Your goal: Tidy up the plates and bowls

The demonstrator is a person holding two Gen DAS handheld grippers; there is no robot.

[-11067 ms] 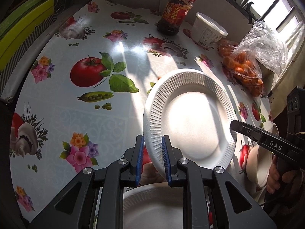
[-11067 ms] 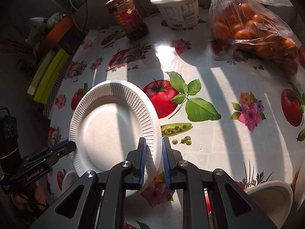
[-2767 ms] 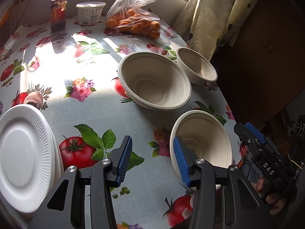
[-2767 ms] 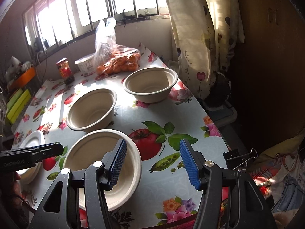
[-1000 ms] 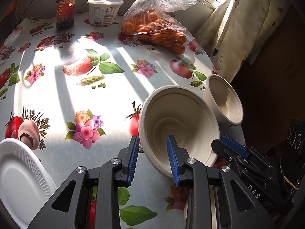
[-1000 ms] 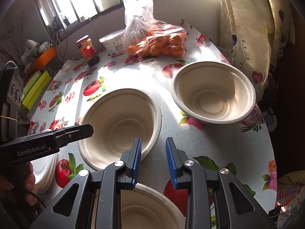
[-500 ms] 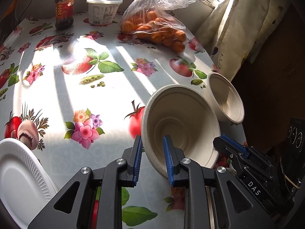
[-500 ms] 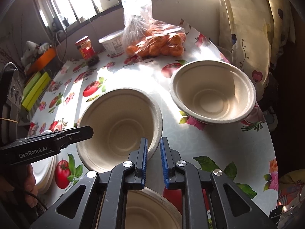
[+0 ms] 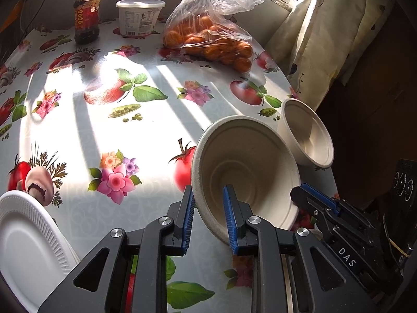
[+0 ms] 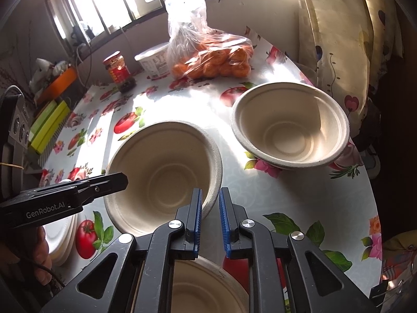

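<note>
A beige paper bowl (image 9: 250, 161) stands mid-table, and both grippers hold it. My left gripper (image 9: 207, 191) is shut on its near left rim, one blue pad inside the wall and one outside. My right gripper (image 10: 210, 192) is shut on the near right rim of the same bowl (image 10: 161, 172). The other gripper shows in each view: the right gripper (image 9: 302, 194) and the left gripper (image 10: 118, 181). A second bowl (image 10: 289, 130) sits further right, and a third bowl (image 10: 206, 287) lies under the right gripper. White foam plates (image 9: 23, 247) are stacked at the near left.
A bag of oranges (image 9: 208, 36), a white tub (image 9: 139, 17) and a dark jar (image 9: 87, 15) stand at the far edge below the window. The table's right edge (image 10: 365, 182) runs close to the second bowl, with a curtain (image 10: 338, 26) beyond.
Both grippers' jaws have closed from a narrow gap onto the middle bowl's rim. The hands have stayed where they were.
</note>
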